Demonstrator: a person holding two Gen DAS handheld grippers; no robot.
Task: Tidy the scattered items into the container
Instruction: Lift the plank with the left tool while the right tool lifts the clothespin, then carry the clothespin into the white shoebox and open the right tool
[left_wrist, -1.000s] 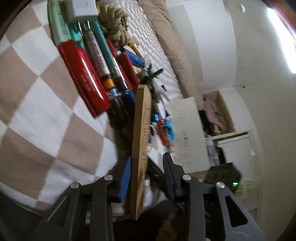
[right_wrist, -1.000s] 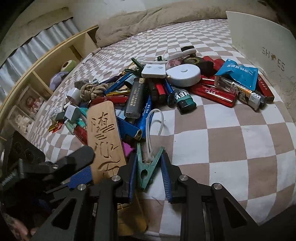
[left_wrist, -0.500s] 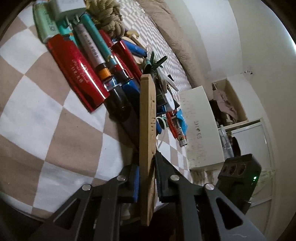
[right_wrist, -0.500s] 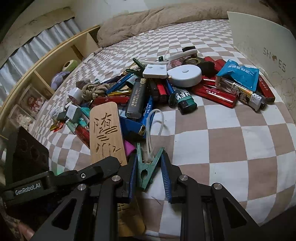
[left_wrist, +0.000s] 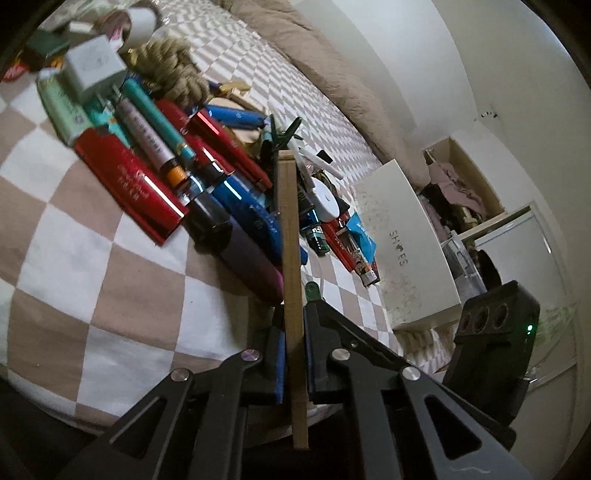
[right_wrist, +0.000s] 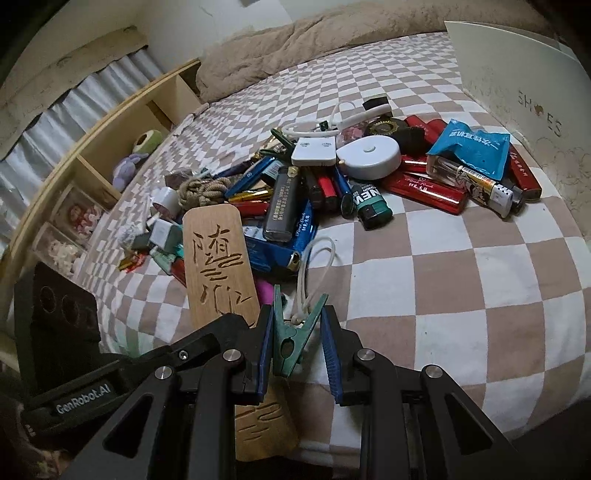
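My left gripper (left_wrist: 294, 354) is shut on a carved wooden plaque (left_wrist: 291, 258), seen edge-on; the plaque (right_wrist: 218, 258) also shows flat in the right wrist view with the left gripper (right_wrist: 218, 332) clamping it. My right gripper (right_wrist: 297, 343) is open around a green clothespin (right_wrist: 291, 343) with a white cord loop, which lies on the bed between the pads. A heap of scattered items (right_wrist: 332, 177) lies on the checkered bedspread (right_wrist: 461, 277): lighters, pens, a rope knot, a white round device. A white shoe box (right_wrist: 517, 85) stands at the right and also shows in the left wrist view (left_wrist: 402, 240).
A wooden shelf (right_wrist: 110, 147) with toys runs along the bed's left side. A beige blanket (right_wrist: 295, 55) lies at the far end. A red lighter (left_wrist: 129, 184), a charger plug (left_wrist: 94, 66) and a rope knot (left_wrist: 173, 74) lie left of the plaque.
My left gripper closed on the wooden plaque and has lifted and turned it a little. The right gripper stays open around the green clothespin.
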